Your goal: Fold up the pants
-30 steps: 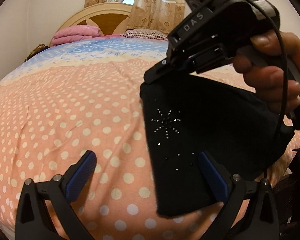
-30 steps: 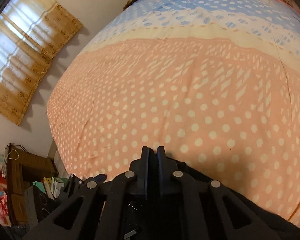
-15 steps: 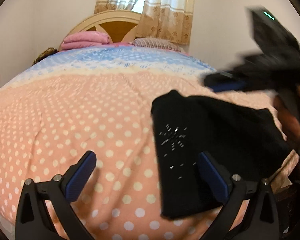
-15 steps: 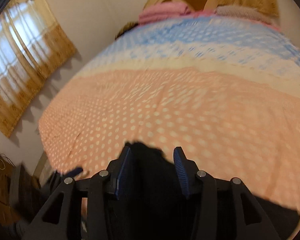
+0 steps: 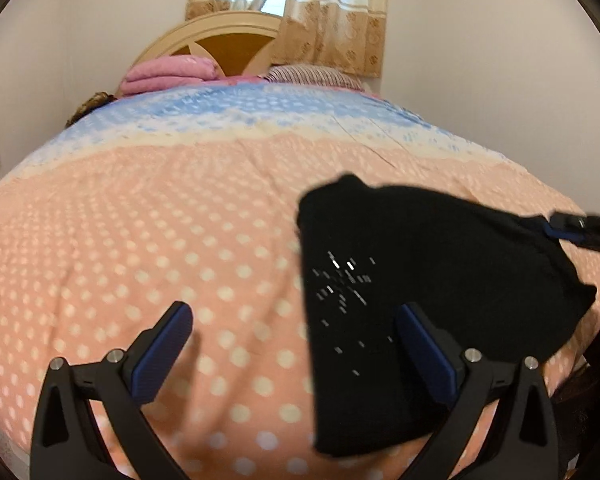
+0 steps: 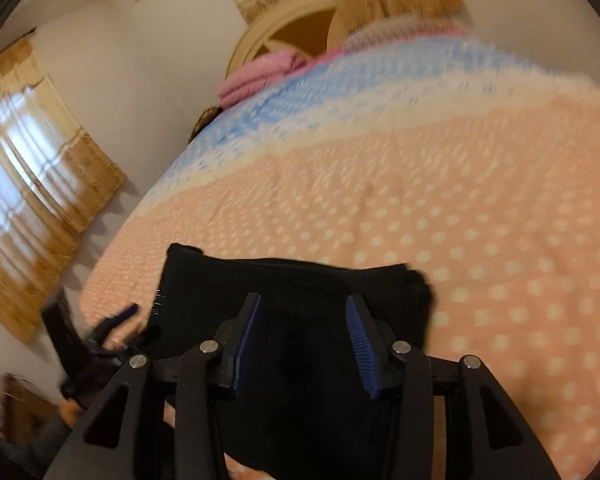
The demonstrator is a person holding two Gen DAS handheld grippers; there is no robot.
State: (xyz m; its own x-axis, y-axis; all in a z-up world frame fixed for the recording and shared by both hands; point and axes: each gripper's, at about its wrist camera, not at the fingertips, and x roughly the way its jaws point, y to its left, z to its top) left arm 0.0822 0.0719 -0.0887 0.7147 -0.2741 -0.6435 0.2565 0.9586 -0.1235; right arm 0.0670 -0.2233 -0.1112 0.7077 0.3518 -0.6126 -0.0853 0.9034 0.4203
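Note:
The black pants (image 5: 400,280) lie folded into a compact stack on the near right part of the bed, with a small sparkly stud pattern on top. My left gripper (image 5: 296,344) is open and empty, its right finger over the stack's left part and its left finger over bare bedspread. My right gripper (image 6: 304,332) is open and empty, hovering just above the pants (image 6: 296,292) at their near edge. It shows blurred at the right edge of the left wrist view (image 5: 580,228). The left gripper appears blurred at lower left in the right wrist view (image 6: 100,332).
The bed carries a peach polka-dot bedspread (image 5: 140,240) with a blue band toward the headboard (image 5: 228,40). Folded pink blankets (image 5: 168,76) and a striped pillow (image 5: 312,76) lie at the head. Curtains (image 6: 32,208) hang on the left wall.
My right gripper let go of the pants corner, opened and pulled back to the right. The pants settled flat on the bed. My left gripper lifted back slightly, still open.

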